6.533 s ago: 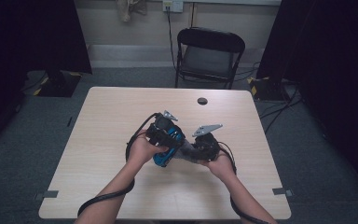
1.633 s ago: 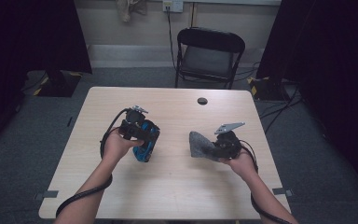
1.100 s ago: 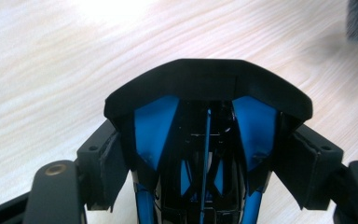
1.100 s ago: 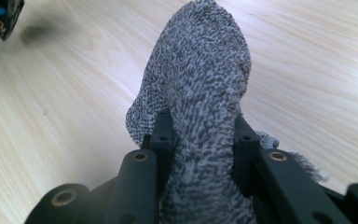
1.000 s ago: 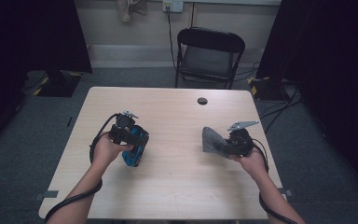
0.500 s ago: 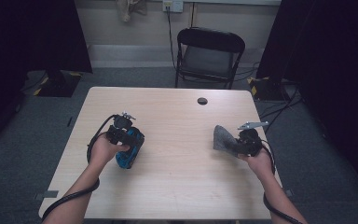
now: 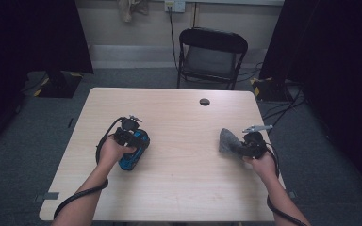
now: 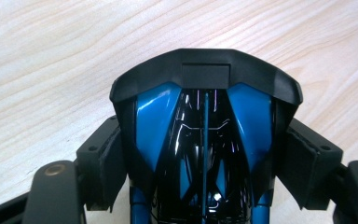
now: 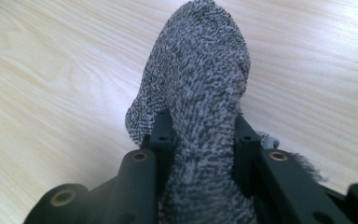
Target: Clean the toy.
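Light wood table [image 7: 179, 188], rectangular, rounded corners, grain running across it. Small dark round cap [image 7: 204, 101] set in the tabletop near the far edge, right of centre. Black folding chair [image 7: 210, 56] stands just beyond the far edge, seat facing the table. Behind it a pale wall [image 7: 136, 28] with a grey baseboard; a wall outlet [image 7: 175, 5] sits at the top, and a black cord [image 7: 173, 37] drops from it to the floor. Dark curtains [image 7: 28, 37] hang on both sides. Grey carpet floor [image 7: 23, 160]; loose cables [image 7: 283, 106] lie right of the chair. Yellow-black tape patches [image 7: 257, 89] mark the floor near the curtain bases.
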Demonstrator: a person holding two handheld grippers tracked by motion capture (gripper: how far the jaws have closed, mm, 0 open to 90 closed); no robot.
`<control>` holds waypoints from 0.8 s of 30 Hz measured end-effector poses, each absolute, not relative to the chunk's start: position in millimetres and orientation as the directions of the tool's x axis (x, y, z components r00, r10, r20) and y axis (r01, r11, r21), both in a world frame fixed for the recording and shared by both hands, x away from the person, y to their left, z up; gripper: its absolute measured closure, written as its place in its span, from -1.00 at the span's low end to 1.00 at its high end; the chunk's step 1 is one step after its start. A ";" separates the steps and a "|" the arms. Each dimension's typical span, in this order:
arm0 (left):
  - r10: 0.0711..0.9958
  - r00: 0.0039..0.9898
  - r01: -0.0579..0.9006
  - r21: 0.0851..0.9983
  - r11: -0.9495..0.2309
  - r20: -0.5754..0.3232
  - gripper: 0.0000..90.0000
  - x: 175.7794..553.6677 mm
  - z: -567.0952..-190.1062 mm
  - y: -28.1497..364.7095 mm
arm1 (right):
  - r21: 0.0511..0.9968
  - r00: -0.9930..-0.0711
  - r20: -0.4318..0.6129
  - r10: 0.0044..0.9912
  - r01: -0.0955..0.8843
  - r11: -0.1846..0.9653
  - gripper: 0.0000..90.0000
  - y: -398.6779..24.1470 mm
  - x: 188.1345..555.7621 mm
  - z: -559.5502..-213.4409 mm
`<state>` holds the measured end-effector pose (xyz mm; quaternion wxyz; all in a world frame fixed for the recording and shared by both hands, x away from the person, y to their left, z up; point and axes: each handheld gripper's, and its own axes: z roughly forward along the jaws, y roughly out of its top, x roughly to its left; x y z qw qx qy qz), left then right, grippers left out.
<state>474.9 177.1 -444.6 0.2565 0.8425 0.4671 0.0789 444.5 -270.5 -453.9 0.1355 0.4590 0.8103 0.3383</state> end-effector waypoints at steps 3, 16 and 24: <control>0.828 0.552 0.749 0.498 -0.438 -0.102 -0.44 477.1 -449.4 174.5 | 0.670 -0.532 0.083 0.843 0.656 0.348 0.53 -271.1 446.9 -456.7; 0.836 0.537 0.769 0.474 -0.429 -0.114 -0.44 486.2 -466.8 171.8 | 0.674 -0.535 0.056 0.843 0.643 0.363 0.50 -262.9 456.0 -467.3; 0.837 0.536 0.773 0.461 -0.436 -0.108 -0.44 489.0 -471.8 168.9 | 0.670 -0.531 0.061 0.845 0.650 0.359 0.47 -260.6 461.0 -470.7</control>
